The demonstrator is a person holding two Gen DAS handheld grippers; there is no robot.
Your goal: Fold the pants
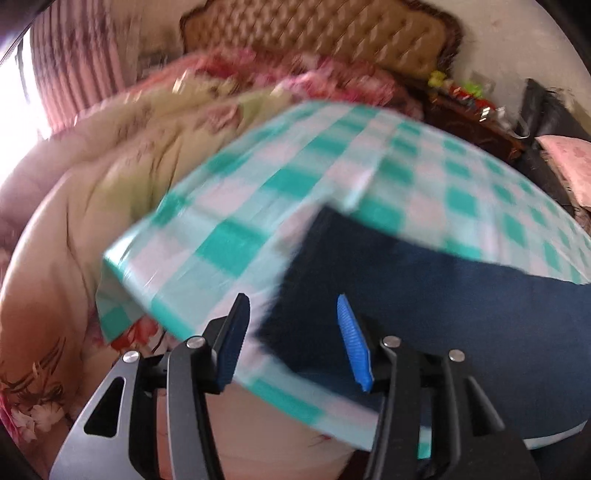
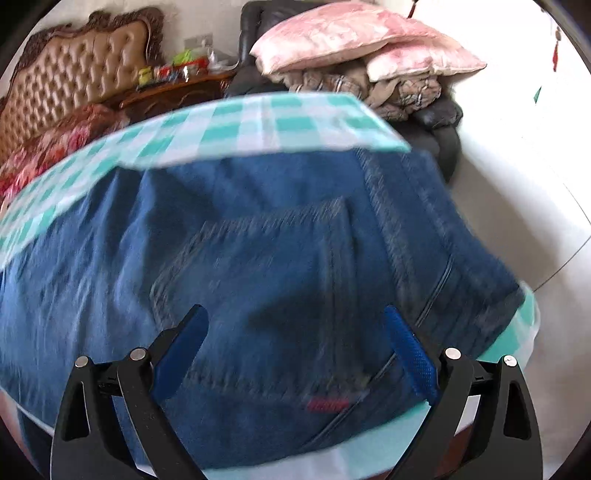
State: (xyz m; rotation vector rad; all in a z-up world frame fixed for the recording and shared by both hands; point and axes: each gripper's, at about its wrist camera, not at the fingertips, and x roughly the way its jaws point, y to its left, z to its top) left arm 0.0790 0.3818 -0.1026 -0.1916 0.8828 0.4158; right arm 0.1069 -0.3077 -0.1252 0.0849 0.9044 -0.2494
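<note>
While both views are motion-blurred, you hold the left gripper (image 1: 291,336) and right gripper (image 2: 295,354) spread wide, empty, above one pair of blue pants (image 2: 258,236) lying on the checked cloth (image 1: 258,206). Two pink pillows (image 2: 332,33) apparently sit behind; the pants' far end is cut off.

Checked cloth (image 2: 303,122) w/ jeans (image 2: 258,240) on it; surface underneath unclear.

A green-and-white checked cloth (image 2: 280,122) covers the bench. Far left stands a tufted headboard (image 2: 74,62) with a floral quilt (image 1: 122,122); far right, pink pillows (image 2: 343,33) top a dark chair (image 2: 436,122) beside a cluttered wooden nightstand (image 2: 177,90).
</note>
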